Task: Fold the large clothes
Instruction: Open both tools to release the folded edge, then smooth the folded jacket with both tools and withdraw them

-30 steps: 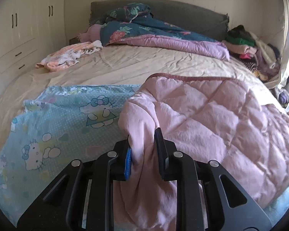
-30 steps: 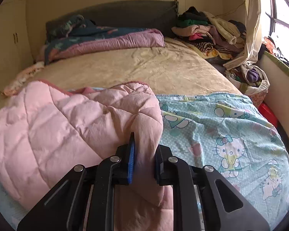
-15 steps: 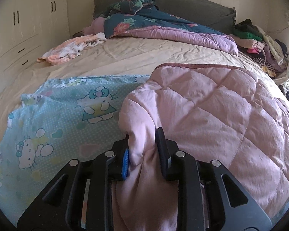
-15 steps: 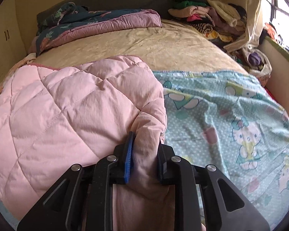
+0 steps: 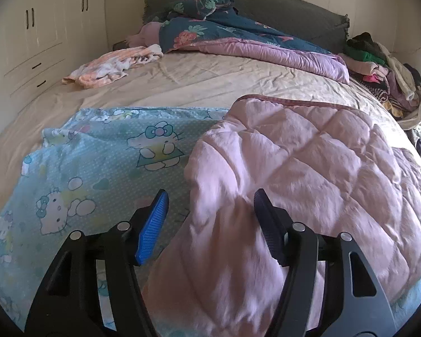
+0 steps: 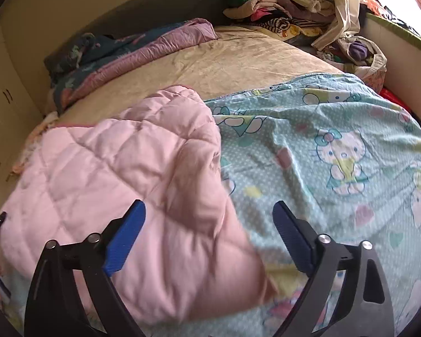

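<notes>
A pink quilted jacket (image 5: 308, 163) lies folded over on a blue Hello Kitty sheet (image 5: 98, 168) on the bed. My left gripper (image 5: 210, 196) is open, its fingers either side of the jacket's left corner, which droops between them. In the right wrist view the jacket (image 6: 126, 168) lies on the sheet (image 6: 336, 140), and my right gripper (image 6: 209, 206) is open above its right corner, holding nothing.
A beige bed sheet (image 5: 210, 78) stretches beyond. A dark floral duvet (image 5: 224, 33) lies at the headboard, a peach garment (image 5: 112, 64) at far left, a clothes pile (image 6: 280, 5) at far right. White wardrobes (image 5: 28, 28) stand left.
Both grippers have opened and let go of the jacket's corners. The jacket has dropped onto the sheet, and both grippers sit lower and closer over it.
</notes>
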`<state>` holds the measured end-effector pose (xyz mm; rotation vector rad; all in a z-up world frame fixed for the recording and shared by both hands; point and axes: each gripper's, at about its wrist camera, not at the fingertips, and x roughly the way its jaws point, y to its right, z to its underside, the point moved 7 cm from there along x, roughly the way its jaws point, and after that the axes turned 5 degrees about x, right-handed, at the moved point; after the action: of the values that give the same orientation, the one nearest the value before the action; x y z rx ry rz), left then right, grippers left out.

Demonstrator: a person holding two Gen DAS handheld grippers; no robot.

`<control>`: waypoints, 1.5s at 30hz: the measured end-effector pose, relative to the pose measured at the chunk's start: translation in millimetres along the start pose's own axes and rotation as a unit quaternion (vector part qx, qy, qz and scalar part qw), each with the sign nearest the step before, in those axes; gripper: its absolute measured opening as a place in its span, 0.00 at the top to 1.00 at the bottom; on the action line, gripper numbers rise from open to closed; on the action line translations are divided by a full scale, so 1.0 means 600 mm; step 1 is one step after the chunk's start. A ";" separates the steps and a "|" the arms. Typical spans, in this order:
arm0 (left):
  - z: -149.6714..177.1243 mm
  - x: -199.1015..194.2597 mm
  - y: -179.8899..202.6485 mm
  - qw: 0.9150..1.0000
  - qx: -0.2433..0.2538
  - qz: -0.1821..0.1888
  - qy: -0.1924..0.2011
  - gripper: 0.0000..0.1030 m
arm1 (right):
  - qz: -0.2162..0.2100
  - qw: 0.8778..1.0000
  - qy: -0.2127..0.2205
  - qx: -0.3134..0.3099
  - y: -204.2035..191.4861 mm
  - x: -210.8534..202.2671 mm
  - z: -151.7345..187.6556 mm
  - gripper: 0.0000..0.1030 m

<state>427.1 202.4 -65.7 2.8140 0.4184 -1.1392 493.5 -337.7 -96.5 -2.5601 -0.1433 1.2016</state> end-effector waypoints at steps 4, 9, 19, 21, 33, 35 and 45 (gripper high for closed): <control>0.004 -0.024 -0.006 1.000 0.000 -0.001 0.004 0.27 | -0.014 1.000 0.008 -0.008 -0.016 -0.037 0.015 0.06; 0.008 -0.075 0.004 1.000 -0.001 0.001 0.022 0.12 | -0.021 0.998 0.037 -0.048 -0.062 -0.082 0.020 0.05; 0.009 -0.085 0.234 0.986 0.073 0.149 -0.010 0.12 | -0.019 0.989 -0.001 -0.146 -0.184 -0.027 0.034 0.05; 0.005 -0.051 0.283 0.983 0.090 0.158 -0.031 0.12 | 0.001 0.988 -0.030 -0.153 -0.182 0.009 0.040 0.05; -0.044 0.148 0.336 0.983 0.091 0.085 -0.131 0.08 | -0.002 0.991 -0.063 -0.122 -0.176 0.088 0.041 0.04; -0.052 0.165 0.333 0.985 0.085 0.081 -0.130 0.08 | 0.002 0.991 -0.063 -0.120 -0.178 0.097 0.039 0.04; -0.075 0.154 0.316 0.989 0.045 0.097 -0.102 0.08 | 0.000 0.992 -0.072 -0.102 -0.179 0.106 0.022 0.04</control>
<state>573.8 48.6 -103.2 2.7005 0.0782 -1.4135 528.7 -218.9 -116.6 -2.6409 -0.3141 1.4405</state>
